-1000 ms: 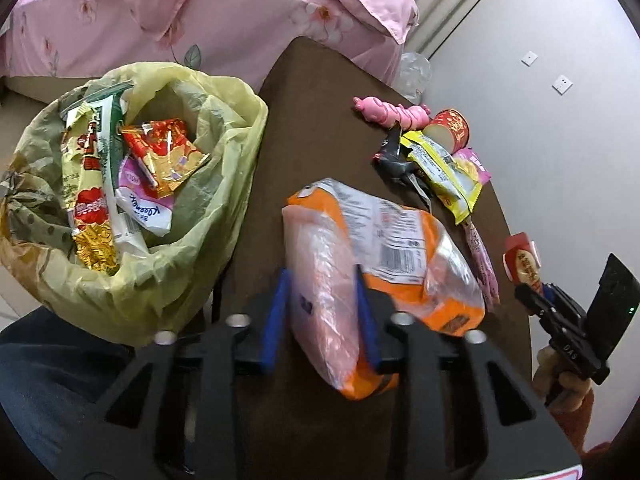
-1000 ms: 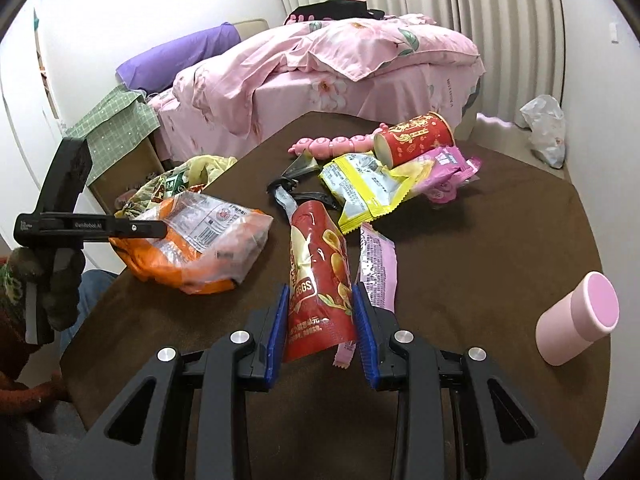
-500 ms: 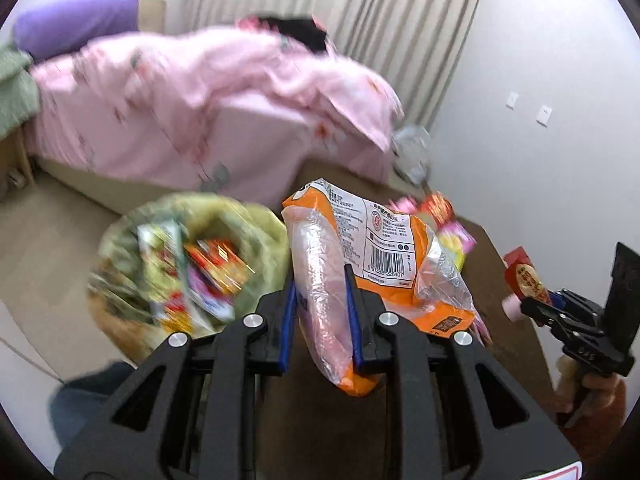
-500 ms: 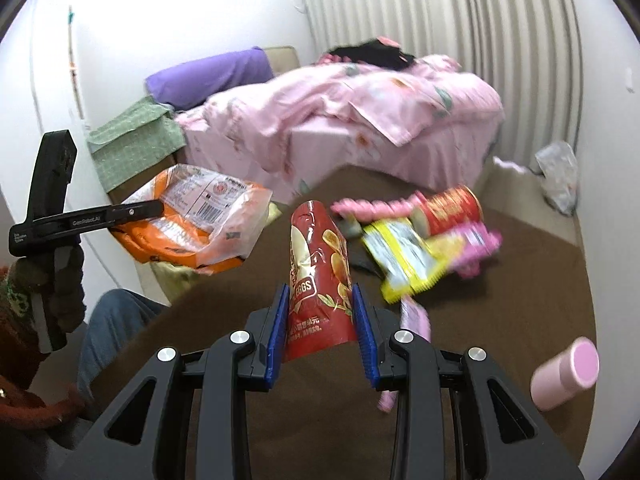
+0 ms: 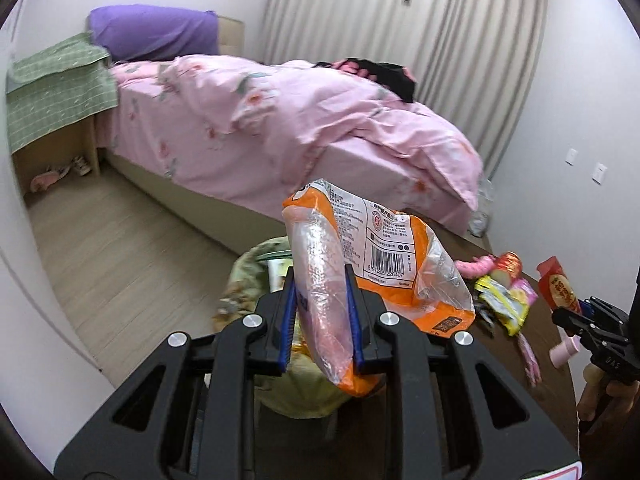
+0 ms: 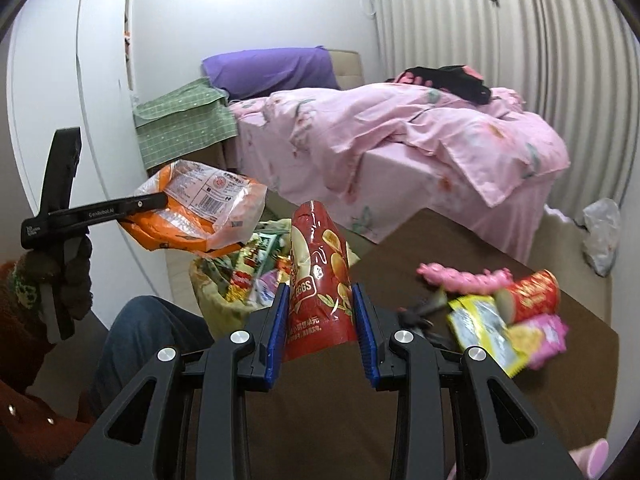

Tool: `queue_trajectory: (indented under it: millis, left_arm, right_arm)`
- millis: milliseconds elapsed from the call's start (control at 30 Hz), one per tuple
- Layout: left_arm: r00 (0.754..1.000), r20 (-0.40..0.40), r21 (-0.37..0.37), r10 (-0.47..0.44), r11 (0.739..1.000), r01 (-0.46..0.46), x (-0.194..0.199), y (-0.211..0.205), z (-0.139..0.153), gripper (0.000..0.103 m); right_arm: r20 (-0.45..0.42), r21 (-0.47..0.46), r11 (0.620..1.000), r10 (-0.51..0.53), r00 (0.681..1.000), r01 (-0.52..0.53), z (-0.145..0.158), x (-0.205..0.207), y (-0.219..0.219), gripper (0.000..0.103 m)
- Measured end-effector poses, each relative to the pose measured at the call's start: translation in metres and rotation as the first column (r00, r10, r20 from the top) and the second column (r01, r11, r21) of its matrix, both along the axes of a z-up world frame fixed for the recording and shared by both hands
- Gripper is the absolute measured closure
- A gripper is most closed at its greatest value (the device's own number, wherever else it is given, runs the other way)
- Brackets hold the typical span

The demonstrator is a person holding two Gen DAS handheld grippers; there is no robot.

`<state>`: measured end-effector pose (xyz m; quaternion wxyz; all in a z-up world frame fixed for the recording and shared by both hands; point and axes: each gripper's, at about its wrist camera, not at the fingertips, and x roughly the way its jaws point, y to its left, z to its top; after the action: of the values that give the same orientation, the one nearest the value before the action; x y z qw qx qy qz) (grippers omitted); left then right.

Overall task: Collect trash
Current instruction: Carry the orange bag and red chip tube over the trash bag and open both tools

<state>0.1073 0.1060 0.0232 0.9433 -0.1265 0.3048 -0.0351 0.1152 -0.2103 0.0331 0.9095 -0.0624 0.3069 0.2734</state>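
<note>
Two grippers, both loaded. My left gripper (image 5: 322,320) was clamped on an orange-and-clear snack bag (image 5: 372,264), blue pads pinching its crumpled clear end, rest of bag sticking up and to the right, barcode panel facing cam. Bag hung in the air above the yellow trash bag (image 6: 224,300), which sat just off the surface's edge, already stuffed w/ wrappers. My right gripper (image 6: 322,334) was clamped on a red chip bag (image 6: 320,280), upright btwn the pads, top end pointing away from me. Trash bag lay just behind & left of it in that view. More trash on the brown surface (image 6: 460,400): red cup (image 6: 532,296) on its side, yellow wrapper (image 6: 484,332), pink wrapper (image 6: 544,336), pink toy-like thing (image 6: 464,278), all bunched close together. Pink cylinder (image 5: 564,350) lay near the surface's right side. Pink bed (image 5: 300,120) behind.
</note>
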Motion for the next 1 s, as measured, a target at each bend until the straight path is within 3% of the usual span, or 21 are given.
queue_trajectory:
  millis: [167, 333, 500, 600, 700, 1000]
  left_arm:
    - [0.997, -0.006, -0.039, 0.075, 0.996, -0.075, 0.005, 0.029, -0.012, 0.082]
    - [0.996, -0.034, -0.039, 0.079, 0.996, -0.08, 0.02, 0.038, -0.026, 0.082]
    - [0.988, -0.153, 0.008, -0.001, 1.0, 0.002, 0.06, 0.023, -0.065, 0.082]
    - [0.961, -0.258, 0.024, -0.104, 0.993, 0.114, 0.088, 0.005, -0.099, 0.082]
    - [0.935, -0.321, -0.001, -0.152, 0.987, 0.16, 0.107, -0.002, -0.122, 0.083]
    - [0.911, -0.366, -0.003, -0.189, 0.979, 0.202, 0.138, -0.01, -0.146, 0.084]
  right_arm:
    - [-0.058, 0.026, 0.998, 0.053, 0.997, -0.052, -0.004, 0.038, 0.028, 0.072]
    - [-0.07, -0.003, 0.994, 0.109, 0.992, -0.11, -0.013, 0.07, 0.069, 0.072]
    - [-0.136, -0.037, 0.984, 0.169, 0.976, -0.175, -0.037, 0.109, 0.11, 0.072]
    - [-0.194, -0.092, 0.971, 0.198, 0.961, -0.219, -0.061, 0.133, 0.133, 0.072]
    - [-0.285, -0.153, 0.953, 0.211, 0.935, -0.261, -0.094, 0.158, 0.151, 0.072]
    - [-0.456, -0.261, 0.894, 0.218, 0.863, -0.364, -0.156, 0.197, 0.18, 0.072]
